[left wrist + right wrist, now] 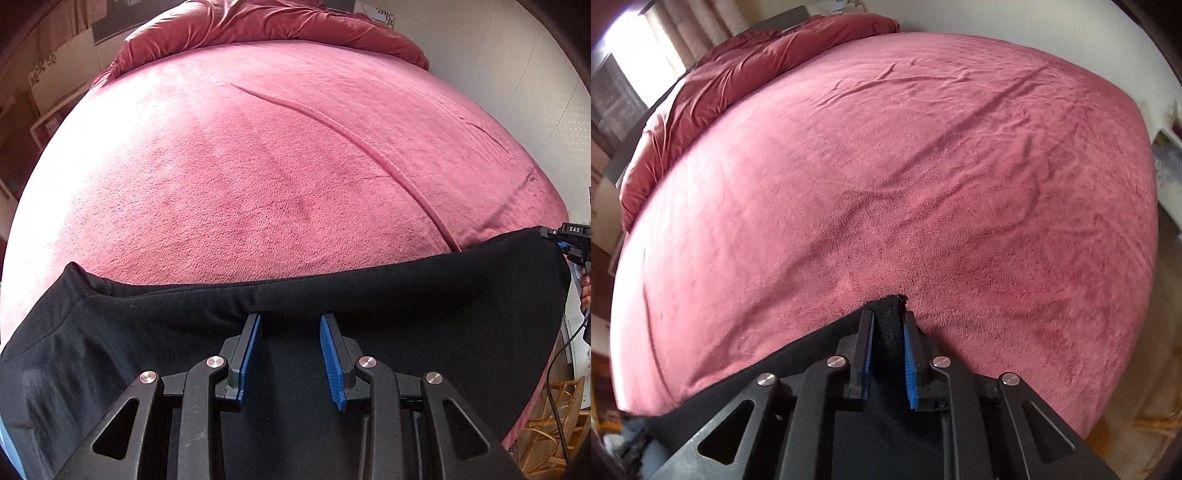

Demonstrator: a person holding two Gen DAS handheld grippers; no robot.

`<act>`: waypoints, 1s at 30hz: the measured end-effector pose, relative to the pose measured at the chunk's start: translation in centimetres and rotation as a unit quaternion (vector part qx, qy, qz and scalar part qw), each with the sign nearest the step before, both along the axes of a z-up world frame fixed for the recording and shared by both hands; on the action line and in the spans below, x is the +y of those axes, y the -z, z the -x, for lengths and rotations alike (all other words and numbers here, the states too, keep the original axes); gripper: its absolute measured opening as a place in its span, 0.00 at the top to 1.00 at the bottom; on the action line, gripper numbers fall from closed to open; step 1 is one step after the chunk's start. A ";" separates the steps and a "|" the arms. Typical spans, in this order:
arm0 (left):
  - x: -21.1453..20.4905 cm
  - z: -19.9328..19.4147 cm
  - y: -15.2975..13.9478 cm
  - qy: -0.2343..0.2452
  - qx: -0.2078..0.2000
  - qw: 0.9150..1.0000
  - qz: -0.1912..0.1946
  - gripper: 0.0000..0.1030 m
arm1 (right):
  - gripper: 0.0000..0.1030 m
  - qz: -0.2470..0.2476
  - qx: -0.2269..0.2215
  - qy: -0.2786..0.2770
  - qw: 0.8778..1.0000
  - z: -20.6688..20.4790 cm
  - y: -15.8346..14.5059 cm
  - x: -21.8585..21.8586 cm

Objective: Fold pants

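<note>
Black pants (443, 314) hang in a taut band across the near edge of a pink bed (258, 166). My left gripper (291, 317) has its blue pads on either side of a thick bunch of the pants' upper edge and is shut on it. At the far right of the left wrist view the right gripper (570, 240) holds the other end of that edge. In the right wrist view my right gripper (888, 317) is shut on a corner of the pants (812, 354), and the corner pokes out past the fingertips above the bed (886, 166).
A rumpled dark-red duvet (258, 22) lies bunched along the bed's far end, also seen as the duvet (738, 74). A ridge in the blanket (351, 136) runs diagonally. A wicker chair (554, 424) stands at lower right. A hand (585, 291) and a cable (554, 369) are at the right edge.
</note>
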State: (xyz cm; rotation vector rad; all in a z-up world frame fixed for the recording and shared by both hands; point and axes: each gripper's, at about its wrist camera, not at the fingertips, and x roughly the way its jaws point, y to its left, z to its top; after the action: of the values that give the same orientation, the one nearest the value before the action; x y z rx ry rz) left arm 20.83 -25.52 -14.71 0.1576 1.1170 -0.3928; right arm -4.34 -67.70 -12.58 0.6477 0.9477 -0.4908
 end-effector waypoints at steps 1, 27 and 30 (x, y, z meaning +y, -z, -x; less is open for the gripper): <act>0.1 0.3 -0.2 0.003 -0.002 1.000 -0.001 0.68 | 0.62 0.002 -0.006 0.006 1.000 0.7 -0.4 0.2; 4.2 9.4 0.9 -0.014 0.008 1.000 0.006 0.64 | 0.63 -0.230 -0.184 0.158 0.942 13.0 6.1 1.5; 4.4 9.3 1.0 -0.015 0.013 1.000 0.008 0.64 | 0.63 -0.240 -0.188 0.160 0.939 12.6 6.6 1.2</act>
State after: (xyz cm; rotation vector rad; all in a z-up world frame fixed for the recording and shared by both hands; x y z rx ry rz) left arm 11.51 -21.13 -15.74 0.1217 1.1397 -0.3769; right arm -16.91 -66.52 -19.15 1.3049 0.5937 -0.4000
